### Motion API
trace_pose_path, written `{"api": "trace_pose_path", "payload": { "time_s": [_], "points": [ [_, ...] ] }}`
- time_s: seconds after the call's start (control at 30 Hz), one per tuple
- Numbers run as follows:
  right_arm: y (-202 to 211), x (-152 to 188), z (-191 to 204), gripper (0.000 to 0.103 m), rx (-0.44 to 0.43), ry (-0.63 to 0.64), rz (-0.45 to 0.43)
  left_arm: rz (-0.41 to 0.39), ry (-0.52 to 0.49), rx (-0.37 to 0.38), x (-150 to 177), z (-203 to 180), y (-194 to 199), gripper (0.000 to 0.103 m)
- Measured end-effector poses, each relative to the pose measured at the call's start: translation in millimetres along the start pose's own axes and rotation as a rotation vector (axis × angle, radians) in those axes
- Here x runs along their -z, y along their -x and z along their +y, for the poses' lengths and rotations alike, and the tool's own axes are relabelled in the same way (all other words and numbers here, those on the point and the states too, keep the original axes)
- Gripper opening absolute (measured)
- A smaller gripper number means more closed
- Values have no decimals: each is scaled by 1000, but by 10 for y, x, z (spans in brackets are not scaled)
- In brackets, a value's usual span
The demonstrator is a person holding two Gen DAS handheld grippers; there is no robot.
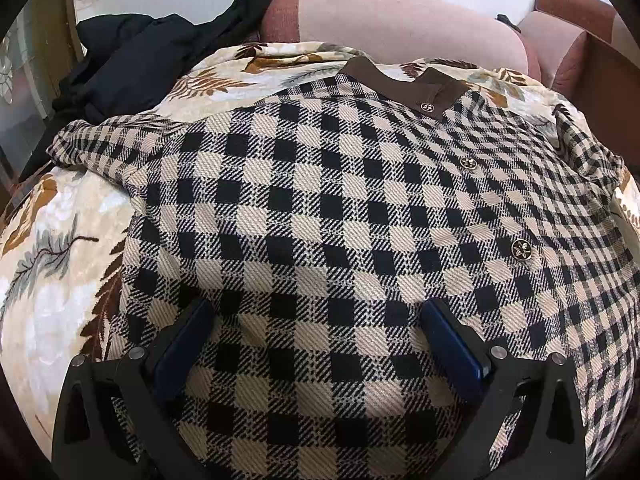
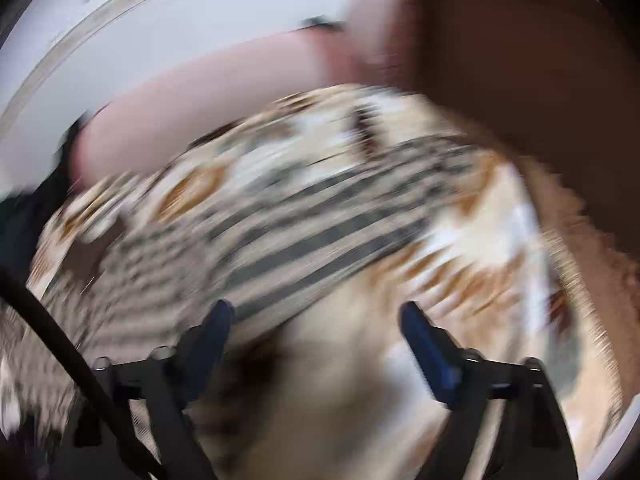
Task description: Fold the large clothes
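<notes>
A black-and-beige checked shirt [image 1: 320,208] with a brown collar [image 1: 404,80] and round metal buttons lies spread, front up, on a floral cover [image 1: 52,240]. My left gripper [image 1: 316,312] hovers over the shirt's lower body with its blue pads wide apart and nothing between them. The right wrist view is heavily blurred. In it my right gripper [image 2: 316,312] stands open beside the edge of the checked shirt [image 2: 304,232], its left finger at the cloth's border, the floral cover [image 2: 480,240] under the gap. No cloth is pinched between the pads.
Black clothing [image 1: 136,60] is piled at the back left on the cover. A pink cushion [image 1: 400,28] and a red-brown armrest [image 1: 572,12] stand behind the shirt. A white wall rises beyond. A brown panel [image 2: 520,60] fills the right view's upper right.
</notes>
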State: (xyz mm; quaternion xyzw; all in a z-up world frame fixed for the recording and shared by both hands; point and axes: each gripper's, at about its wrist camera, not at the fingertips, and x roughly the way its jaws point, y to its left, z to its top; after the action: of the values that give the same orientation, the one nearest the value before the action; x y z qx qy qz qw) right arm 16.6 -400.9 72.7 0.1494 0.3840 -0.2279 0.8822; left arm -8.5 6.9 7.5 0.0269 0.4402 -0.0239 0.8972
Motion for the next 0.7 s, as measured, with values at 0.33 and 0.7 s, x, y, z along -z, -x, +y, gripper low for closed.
{"api": "trace_pose_path", "payload": {
  "time_s": [0.33,0.7],
  "points": [
    [-946,-707,-1230,51,-88,-447,58,-6,2,1,-30,9,-6,103],
    [-903,-1081,-1483,5,33,-454,-7,-9,2,-3,-24,9,-29,103]
  ]
}}
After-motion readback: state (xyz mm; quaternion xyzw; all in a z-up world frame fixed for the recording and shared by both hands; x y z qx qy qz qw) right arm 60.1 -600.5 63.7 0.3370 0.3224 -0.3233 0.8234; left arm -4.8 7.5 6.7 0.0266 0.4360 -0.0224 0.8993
